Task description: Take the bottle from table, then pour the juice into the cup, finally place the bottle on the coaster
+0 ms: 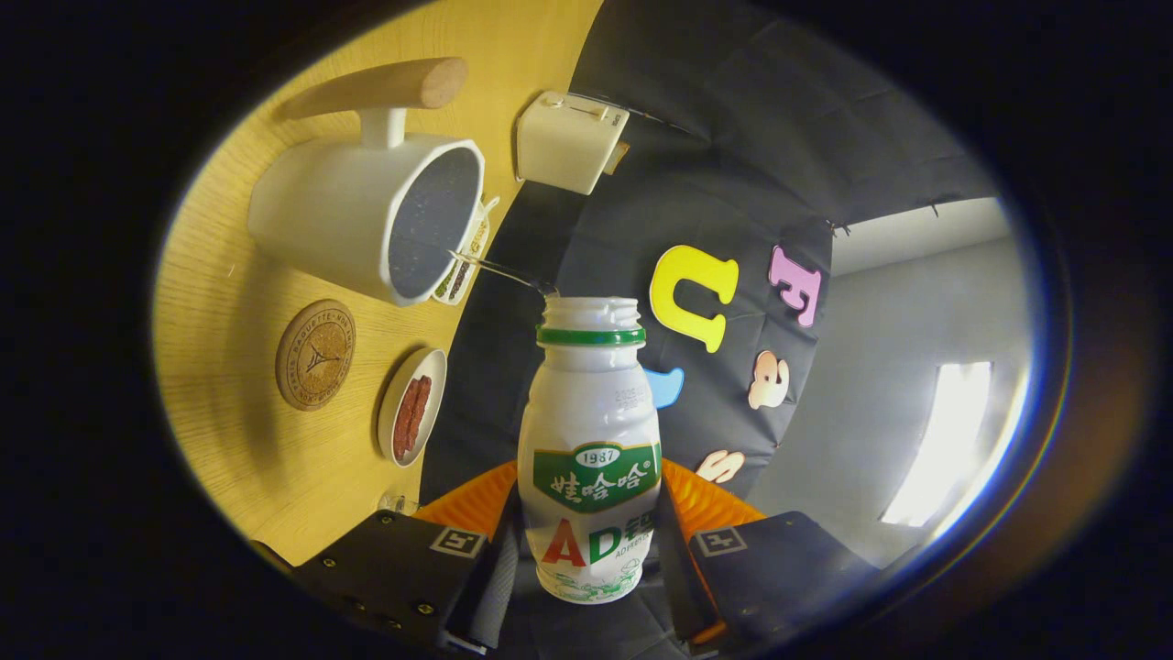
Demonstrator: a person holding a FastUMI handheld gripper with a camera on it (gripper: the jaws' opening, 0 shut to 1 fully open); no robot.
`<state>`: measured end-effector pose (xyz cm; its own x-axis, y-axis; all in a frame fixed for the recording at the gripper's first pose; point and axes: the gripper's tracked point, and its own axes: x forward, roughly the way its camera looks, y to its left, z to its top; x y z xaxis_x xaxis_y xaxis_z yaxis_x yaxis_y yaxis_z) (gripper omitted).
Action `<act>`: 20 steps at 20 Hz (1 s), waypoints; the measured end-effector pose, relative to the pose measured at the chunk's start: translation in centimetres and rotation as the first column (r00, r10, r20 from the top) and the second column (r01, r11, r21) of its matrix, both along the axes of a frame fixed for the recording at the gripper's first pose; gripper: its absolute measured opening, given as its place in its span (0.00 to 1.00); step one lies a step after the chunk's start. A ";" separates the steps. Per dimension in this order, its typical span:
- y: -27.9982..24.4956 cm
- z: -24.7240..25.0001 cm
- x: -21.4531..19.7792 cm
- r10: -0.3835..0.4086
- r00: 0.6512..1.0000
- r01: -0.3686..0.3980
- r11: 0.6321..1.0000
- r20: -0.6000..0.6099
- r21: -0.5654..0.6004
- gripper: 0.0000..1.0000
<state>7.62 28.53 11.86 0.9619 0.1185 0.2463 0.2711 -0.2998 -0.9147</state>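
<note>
My gripper (589, 522) is shut on a small white bottle (589, 440) with a green neck ring and green label, its cap off. The orange fingers (476, 504) press on both sides of the bottle's lower body. The view is rolled sideways, so the wooden table (229, 440) stands like a wall beside the bottle. The bottle's open mouth points toward the rim of a white cup (367, 215) with a wooden handle, and a thin stream runs from the mouth into the cup's dark inside. A round cork coaster (315, 354) lies on the table below the cup.
A small white dish (412, 406) with reddish strips lies on the table between the coaster and the bottle. A white boxy appliance (566, 139) stands beyond the cup near the table's back edge. A flat packet (465, 258) peeks out behind the cup.
</note>
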 end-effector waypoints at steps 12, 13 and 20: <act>1.3 -0.6 0.4 0.014 1.000 -0.013 0.990 0.004 -0.142 0.68; 1.3 -0.8 0.4 0.015 1.000 -0.015 0.989 -0.004 -0.150 0.68; 2.5 -0.9 1.1 0.027 1.000 -0.024 0.981 0.009 -0.194 0.68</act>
<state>8.74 31.01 11.00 0.9551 0.1896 0.2275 0.2914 -0.4643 -0.8364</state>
